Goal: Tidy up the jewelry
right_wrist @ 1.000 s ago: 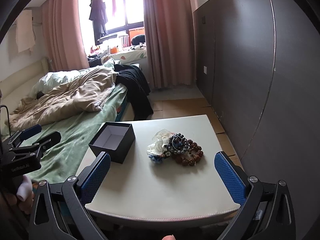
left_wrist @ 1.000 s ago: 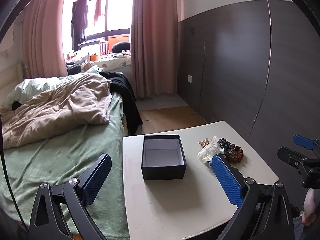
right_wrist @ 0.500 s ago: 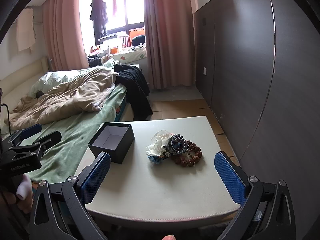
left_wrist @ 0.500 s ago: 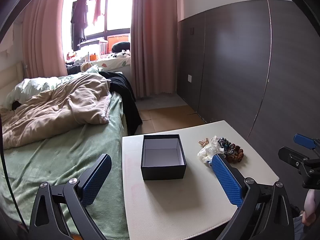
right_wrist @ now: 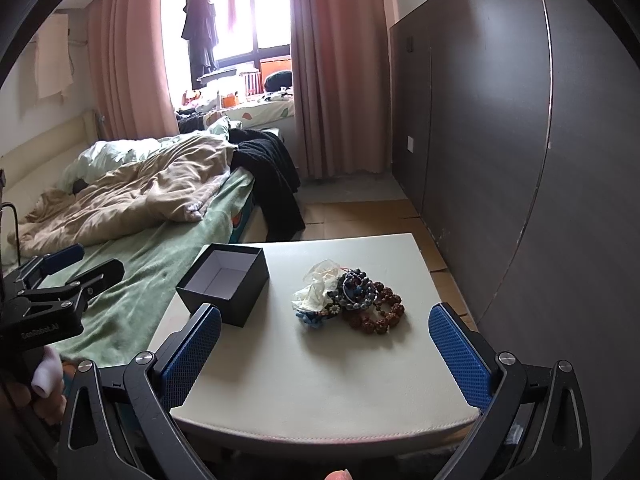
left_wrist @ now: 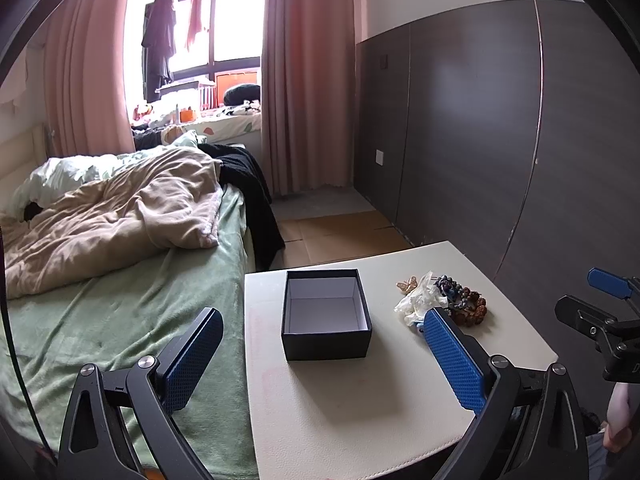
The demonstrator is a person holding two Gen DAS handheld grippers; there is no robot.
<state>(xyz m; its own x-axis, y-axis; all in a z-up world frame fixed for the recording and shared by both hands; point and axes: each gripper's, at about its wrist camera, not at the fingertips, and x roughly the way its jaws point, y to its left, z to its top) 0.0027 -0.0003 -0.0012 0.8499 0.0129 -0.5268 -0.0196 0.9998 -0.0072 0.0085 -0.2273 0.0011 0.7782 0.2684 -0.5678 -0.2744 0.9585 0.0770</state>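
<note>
An open, empty black box (left_wrist: 326, 312) with a pale inside stands on the white table (left_wrist: 360, 412); it also shows in the right wrist view (right_wrist: 224, 282). To its right lies a pile of jewelry (right_wrist: 352, 296): brown and dark bead bracelets, a clear plastic bag, a blue piece, and a small butterfly piece (left_wrist: 406, 285). My left gripper (left_wrist: 320, 356) is open and empty, near the box's front. My right gripper (right_wrist: 324, 354) is open and empty, in front of the pile and apart from it.
A bed (left_wrist: 120, 300) with a green sheet and a beige quilt adjoins the table's left side. A dark panelled wall (right_wrist: 500, 140) runs along the right. Pink curtains and a window stand at the back.
Both grippers have drifted slightly toward the table; the box and pile sit a little nearer in the views. Nothing was taken hold of.
</note>
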